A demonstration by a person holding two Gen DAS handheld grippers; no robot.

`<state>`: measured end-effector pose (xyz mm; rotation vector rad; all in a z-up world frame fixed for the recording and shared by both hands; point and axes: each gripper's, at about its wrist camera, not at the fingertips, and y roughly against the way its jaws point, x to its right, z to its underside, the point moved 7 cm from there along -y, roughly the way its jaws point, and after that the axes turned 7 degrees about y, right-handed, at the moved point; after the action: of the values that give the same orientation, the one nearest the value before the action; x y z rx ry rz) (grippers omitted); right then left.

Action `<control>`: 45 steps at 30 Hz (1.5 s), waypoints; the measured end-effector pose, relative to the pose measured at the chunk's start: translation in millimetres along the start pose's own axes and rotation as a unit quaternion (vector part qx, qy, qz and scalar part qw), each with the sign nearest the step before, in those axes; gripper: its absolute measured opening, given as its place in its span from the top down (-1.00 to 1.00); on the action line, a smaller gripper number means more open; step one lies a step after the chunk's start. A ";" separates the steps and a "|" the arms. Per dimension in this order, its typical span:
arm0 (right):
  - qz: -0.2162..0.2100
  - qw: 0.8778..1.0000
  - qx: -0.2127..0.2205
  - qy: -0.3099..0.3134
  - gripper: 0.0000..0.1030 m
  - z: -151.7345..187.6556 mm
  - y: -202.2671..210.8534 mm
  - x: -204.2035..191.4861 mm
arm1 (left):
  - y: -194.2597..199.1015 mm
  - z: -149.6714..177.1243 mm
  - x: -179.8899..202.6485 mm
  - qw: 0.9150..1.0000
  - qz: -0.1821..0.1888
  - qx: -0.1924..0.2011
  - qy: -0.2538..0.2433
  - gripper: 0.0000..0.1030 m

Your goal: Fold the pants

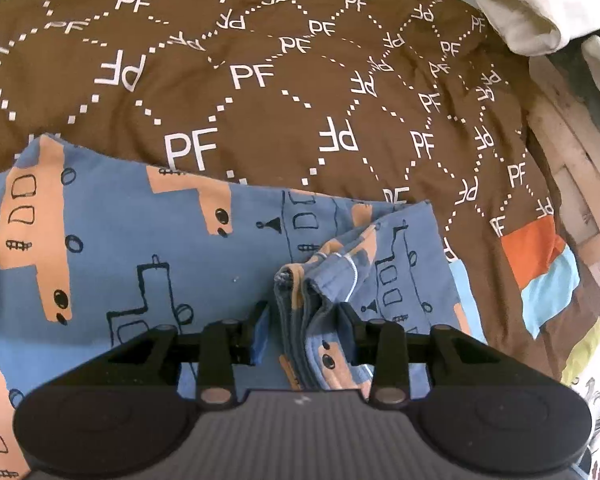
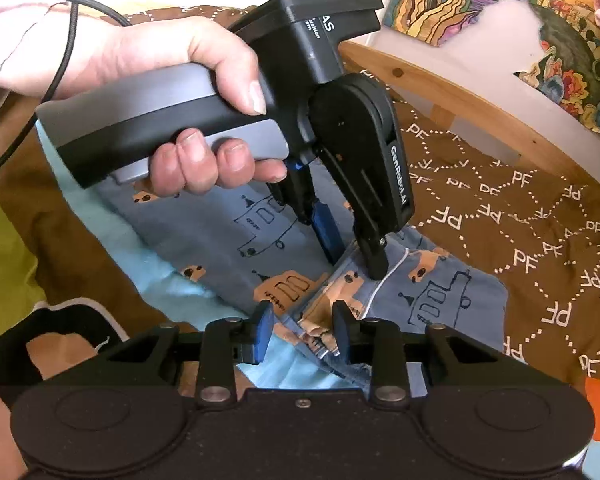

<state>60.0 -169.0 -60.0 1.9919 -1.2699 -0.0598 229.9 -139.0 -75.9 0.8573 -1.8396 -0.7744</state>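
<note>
while the blue printed pants point(image 1: 112, 248) lie folded over on the brown quilt point(image 1: 284, 92) of the bed, both tools stand at the bunched waistband edge. left tool point(image 1: 304, 320) is part open, fabric between its pads but a gap at its 9 o'clock pad; right tool point(image 2: 302, 326) likewise part open astride the hem, not clamped. judged partly done: one fold is laid, further folding and smoothing remain.

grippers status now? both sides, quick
Left gripper: jaws part open, bunched edge of the pants between them, pads not pressing.
Right gripper: jaws part open around a fold of the pants, no clamp visible.
</note>
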 end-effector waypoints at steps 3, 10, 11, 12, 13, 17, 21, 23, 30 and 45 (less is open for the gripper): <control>0.002 1.000 -0.005 -0.003 0.38 0.3 -1.6 -0.4 | -0.4 0.9 2.0 1.000 -0.006 -0.002 -0.004 0.32; 0.001 1.000 -0.011 -0.005 0.66 1.1 -3.9 -0.9 | -0.7 1.7 4.7 1.000 -0.010 -0.002 -0.004 0.72; 0.001 1.000 -0.010 -0.005 0.68 1.0 -3.7 -0.6 | 0.4 1.9 5.7 1.000 -0.010 -0.001 -0.006 0.77; 0.001 1.000 -0.009 -0.006 0.71 0.7 -3.1 -0.3 | 1.8 1.9 6.2 1.000 -0.010 0.001 -0.008 0.79; 0.000 1.000 -0.008 -0.009 0.73 0.5 -2.7 1.0 | 3.4 1.9 6.7 1.000 -0.010 0.003 -0.009 0.80; -0.007 1.000 -0.004 -0.025 0.76 -2.2 0.1 5.7 | 8.8 2.0 6.9 1.000 -0.012 0.005 -0.006 0.81; -0.022 0.999 0.001 -0.038 0.76 -7.6 4.2 8.5 | 18.3 2.3 2.4 1.000 -0.013 0.005 0.003 0.82; -0.033 0.998 0.004 -0.047 0.76 -12.0 5.7 8.9 | 25.1 2.4 -1.6 1.000 -0.013 0.006 0.010 0.82; -0.070 0.996 0.019 -0.057 0.76 -33.6 7.5 0.1 | 47.9 3.6 -20.0 0.999 -0.027 0.013 0.019 0.82; -0.156 0.987 0.032 -0.028 0.76 -72.2 -15.3 -34.8 | 79.3 5.4 -70.3 0.996 -0.084 0.017 0.036 0.82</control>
<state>83.9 -97.1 -30.0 2.2441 -0.9938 -0.2308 229.4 -36.6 -48.2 1.0588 -1.7360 -0.8082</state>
